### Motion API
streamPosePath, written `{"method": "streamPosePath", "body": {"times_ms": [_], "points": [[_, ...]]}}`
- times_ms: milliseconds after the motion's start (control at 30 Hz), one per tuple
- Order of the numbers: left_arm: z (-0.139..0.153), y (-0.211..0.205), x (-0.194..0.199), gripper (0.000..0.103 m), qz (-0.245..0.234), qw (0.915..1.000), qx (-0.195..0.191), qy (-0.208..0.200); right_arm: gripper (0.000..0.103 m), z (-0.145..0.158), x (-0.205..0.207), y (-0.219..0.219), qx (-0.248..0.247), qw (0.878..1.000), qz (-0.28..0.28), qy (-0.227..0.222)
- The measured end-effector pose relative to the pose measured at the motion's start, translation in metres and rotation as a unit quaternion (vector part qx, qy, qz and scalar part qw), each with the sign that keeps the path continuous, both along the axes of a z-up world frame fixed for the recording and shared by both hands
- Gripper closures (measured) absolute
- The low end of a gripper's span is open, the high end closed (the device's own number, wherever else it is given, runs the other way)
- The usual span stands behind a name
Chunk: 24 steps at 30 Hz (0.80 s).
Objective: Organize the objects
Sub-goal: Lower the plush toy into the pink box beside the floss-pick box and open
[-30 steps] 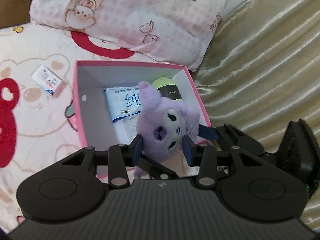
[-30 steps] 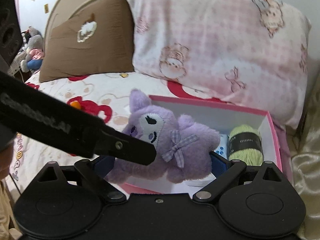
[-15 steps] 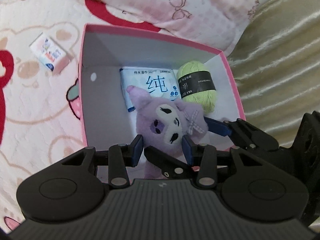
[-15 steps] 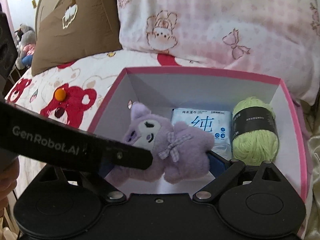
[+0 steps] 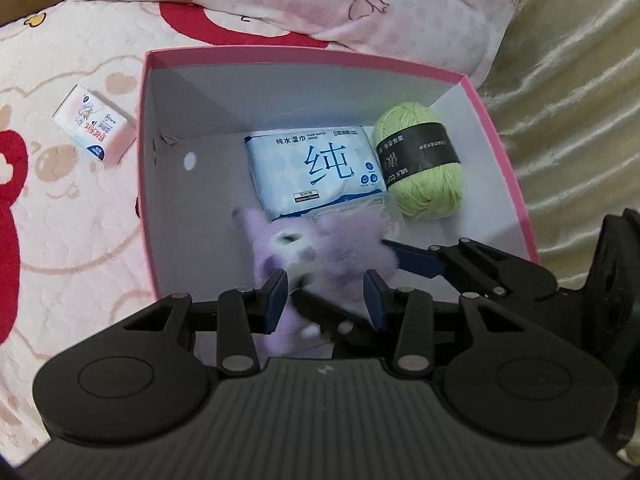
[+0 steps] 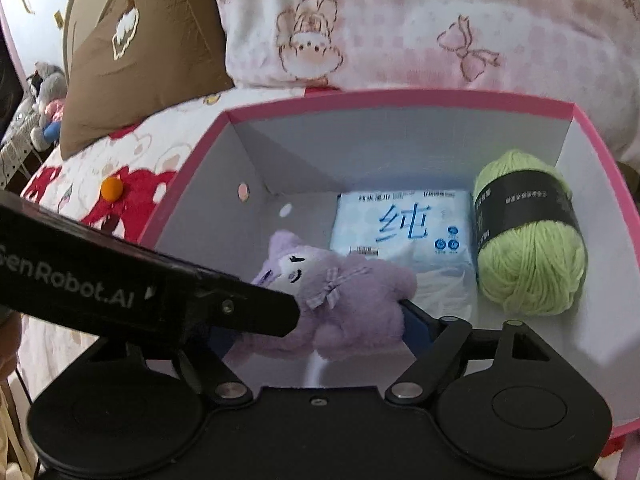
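A purple plush toy (image 6: 344, 304) is low inside the pink box (image 6: 400, 98), held between the blue pads of my right gripper (image 6: 320, 328), which is shut on it. In the left wrist view the plush (image 5: 320, 252) is blurred, just beyond my left gripper (image 5: 326, 298), whose jaws stand apart and grip nothing. The box (image 5: 144, 160) also holds a blue wet-wipes pack (image 5: 316, 168) and a green yarn ball (image 5: 424, 168). The right gripper's fingers (image 5: 416, 260) reach in from the right.
A small pink-and-white packet (image 5: 94, 126) lies on the bear-print bedspread left of the box. A pink pillow (image 6: 400, 20) and a brown pillow (image 6: 136, 44) lie behind. An orange ball (image 6: 111, 188) sits on the bedspread. Beige satin fabric (image 5: 580, 100) is to the right.
My right gripper has carried the plush from above the box rim down into the box, beside the wipes. Both cameras have moved closer over the box.
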<state>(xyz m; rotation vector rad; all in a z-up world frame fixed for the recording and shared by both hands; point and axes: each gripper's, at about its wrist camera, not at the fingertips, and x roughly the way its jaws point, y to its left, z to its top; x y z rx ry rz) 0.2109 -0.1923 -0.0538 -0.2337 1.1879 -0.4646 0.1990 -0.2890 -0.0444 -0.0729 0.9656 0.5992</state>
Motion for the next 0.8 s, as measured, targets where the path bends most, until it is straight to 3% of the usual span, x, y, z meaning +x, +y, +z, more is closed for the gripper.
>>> {"method": "streamPosePath", "body": {"times_ms": [33,67,300,533,633,700,800], "points": [[-0.002,-0.001,0.000,0.064,0.001,1.0000,0.001,0.001,0.037,-0.001,0.000,0.000,-0.005,1.000,0.003,0.000],[-0.005,-0.002,0.002,0.064,0.005,1.0000,0.000,0.005,0.041,-0.002,0.001,0.001,-0.007,1.000,0.006,0.003],[-0.009,0.001,0.003,0.065,0.014,0.9999,-0.003,0.004,0.056,-0.007,0.001,0.009,-0.018,1.000,0.024,0.007],[0.006,0.009,-0.002,0.065,0.019,0.9996,0.008,-0.019,0.057,-0.006,0.008,0.010,-0.009,1.000,-0.005,0.023],[0.018,0.017,-0.006,0.061,0.009,0.9991,0.030,-0.028,0.050,0.000,0.006,0.015,-0.042,0.999,0.002,0.023],[0.028,0.027,-0.008,0.056,0.008,0.9993,0.028,-0.024,0.049,0.011,0.000,0.017,-0.063,0.998,0.018,0.012],[0.044,0.039,-0.015,0.051,0.008,0.9992,0.027,-0.029,0.039,0.034,-0.014,0.013,-0.070,0.997,0.017,-0.007]]}}
